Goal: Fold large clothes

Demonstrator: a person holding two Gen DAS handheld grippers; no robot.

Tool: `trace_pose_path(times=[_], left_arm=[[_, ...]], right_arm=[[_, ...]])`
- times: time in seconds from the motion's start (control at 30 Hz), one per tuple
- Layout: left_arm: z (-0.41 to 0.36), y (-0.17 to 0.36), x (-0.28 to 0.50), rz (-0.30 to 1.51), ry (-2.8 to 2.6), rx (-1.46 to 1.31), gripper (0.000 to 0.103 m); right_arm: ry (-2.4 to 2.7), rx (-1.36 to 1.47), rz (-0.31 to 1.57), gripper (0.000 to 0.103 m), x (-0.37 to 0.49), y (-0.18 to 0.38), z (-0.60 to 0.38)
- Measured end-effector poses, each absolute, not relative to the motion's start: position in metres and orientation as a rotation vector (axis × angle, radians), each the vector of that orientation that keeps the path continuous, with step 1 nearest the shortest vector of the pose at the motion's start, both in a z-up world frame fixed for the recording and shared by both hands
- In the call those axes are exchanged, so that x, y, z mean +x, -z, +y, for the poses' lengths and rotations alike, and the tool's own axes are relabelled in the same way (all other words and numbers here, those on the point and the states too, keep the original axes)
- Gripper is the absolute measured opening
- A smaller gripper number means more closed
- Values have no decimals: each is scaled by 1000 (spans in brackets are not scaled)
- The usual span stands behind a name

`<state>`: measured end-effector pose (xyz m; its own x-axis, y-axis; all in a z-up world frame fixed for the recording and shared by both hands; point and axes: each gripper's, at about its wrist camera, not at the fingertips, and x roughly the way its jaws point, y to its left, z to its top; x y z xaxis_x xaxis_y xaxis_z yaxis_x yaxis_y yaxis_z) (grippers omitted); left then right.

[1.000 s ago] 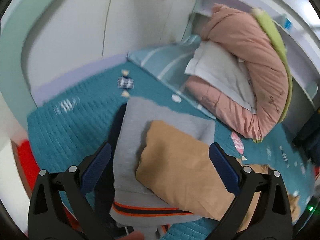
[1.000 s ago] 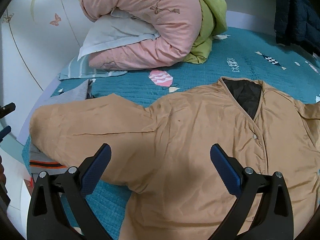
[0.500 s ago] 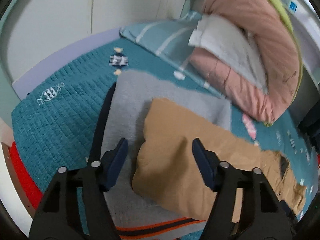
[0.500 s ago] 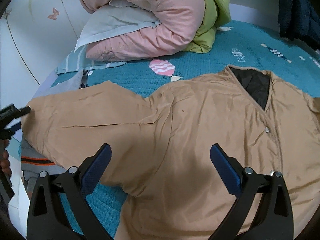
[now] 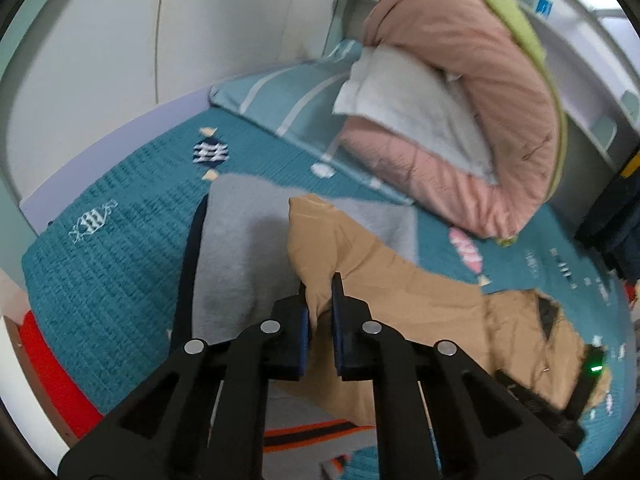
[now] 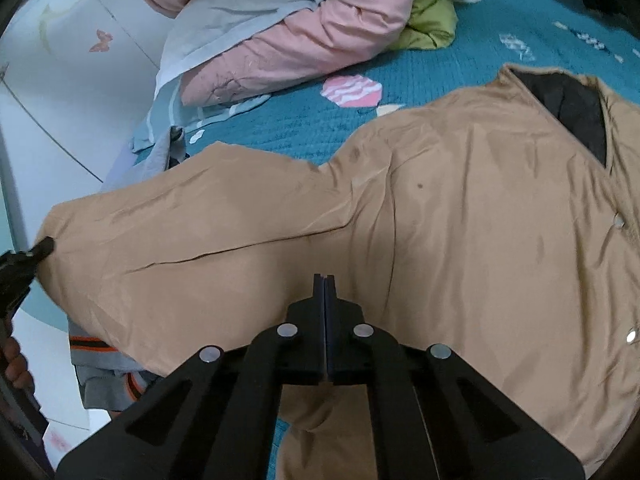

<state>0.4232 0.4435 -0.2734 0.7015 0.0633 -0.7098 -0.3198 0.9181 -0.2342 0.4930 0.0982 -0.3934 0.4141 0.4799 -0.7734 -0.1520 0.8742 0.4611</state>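
Note:
A tan jacket (image 6: 460,220) lies spread on the teal bedspread (image 5: 112,248), dark lining showing at its collar (image 6: 572,108). One sleeve (image 5: 352,256) stretches left over a grey garment (image 5: 240,248). My left gripper (image 5: 319,284) is shut on the end of that sleeve, with tan cloth bunched between the pads. The right wrist view shows it at the far left (image 6: 28,260) on the sleeve end. My right gripper (image 6: 325,278) is shut, its tips together low over the jacket below the armpit. No cloth shows between them.
A rolled pink and green duvet (image 5: 460,120) and a striped pillow (image 5: 288,92) lie at the head of the bed by the wall. The grey garment's orange-striped hem (image 6: 92,344) hangs at the bed's near edge. A hand (image 6: 16,364) shows at the left rim.
Both grippers went from wide open to shut. The left one closed on the sleeve end. The right one sank toward the jacket as its fingers came together.

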Motion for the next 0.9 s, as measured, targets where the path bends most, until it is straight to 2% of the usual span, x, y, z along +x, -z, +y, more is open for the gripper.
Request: trace_pose_path(times=[0.33,0.63,0.8,0.9], left_arm=[[389,223,436,691,-44,-336,9],[319,201,457,683,71,-293,9],[274,186,463,675,139,-273,9],[248,180,468,673,182,-276,9]], right_arm=[[-368,428,1147,0,491,446,99],[-408,491,1145,0,493,451,91],[-427,619,1103,1,471,428,71],[-443,649,1162,0,465,447,74]])
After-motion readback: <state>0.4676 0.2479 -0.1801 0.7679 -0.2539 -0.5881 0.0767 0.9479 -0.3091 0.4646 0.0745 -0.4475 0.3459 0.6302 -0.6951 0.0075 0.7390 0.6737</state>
